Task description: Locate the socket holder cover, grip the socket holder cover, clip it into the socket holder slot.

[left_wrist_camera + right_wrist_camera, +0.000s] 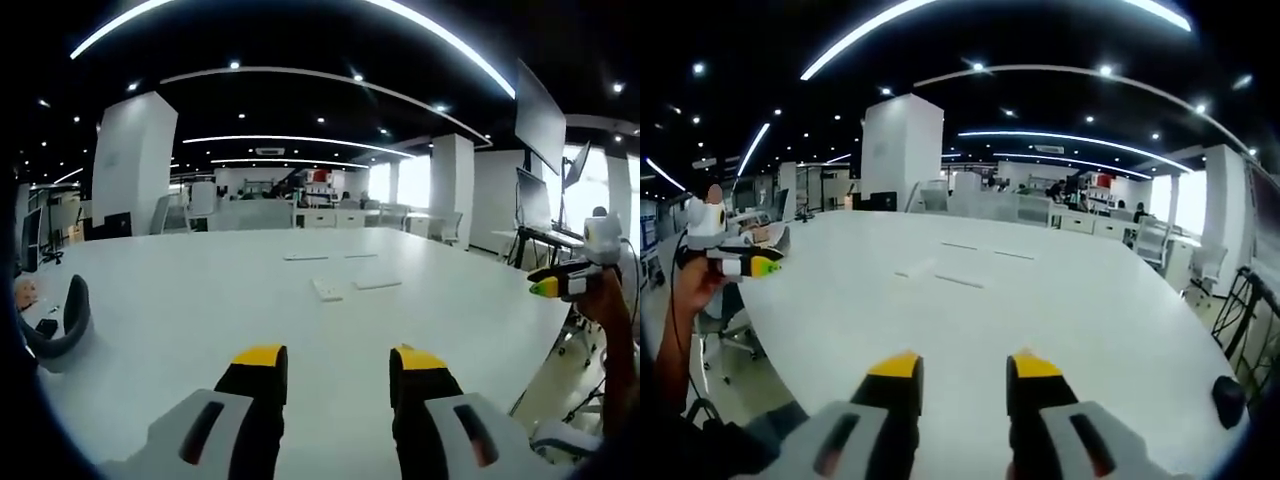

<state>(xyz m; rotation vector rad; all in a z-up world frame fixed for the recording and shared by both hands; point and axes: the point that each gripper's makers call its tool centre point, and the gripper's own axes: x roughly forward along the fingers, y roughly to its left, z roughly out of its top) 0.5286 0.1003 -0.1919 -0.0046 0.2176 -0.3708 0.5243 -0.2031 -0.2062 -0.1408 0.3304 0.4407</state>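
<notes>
On the white table (200, 310) lie a small white rectangular piece (327, 290) and a flat white strip (377, 284) beside it, with two more strips (305, 257) farther back. I cannot tell which one is the cover. My left gripper (338, 358) hovers open over the near table edge, well short of them, with nothing between its yellow-tipped jaws. My right gripper (963, 366) is also open and empty above the table (1090, 320); thin white strips (960, 281) lie far ahead of it. Each gripper shows in the other's view, held in a hand off the table edge: right gripper (560, 285), left gripper (745, 265).
A grey chair (60, 325) stands at the table's left side. Monitors on stands (540, 130) are beyond the right edge. A small black round object (1228, 400) sits at the table's near right corner. Office desks and white pillars (902, 150) are behind.
</notes>
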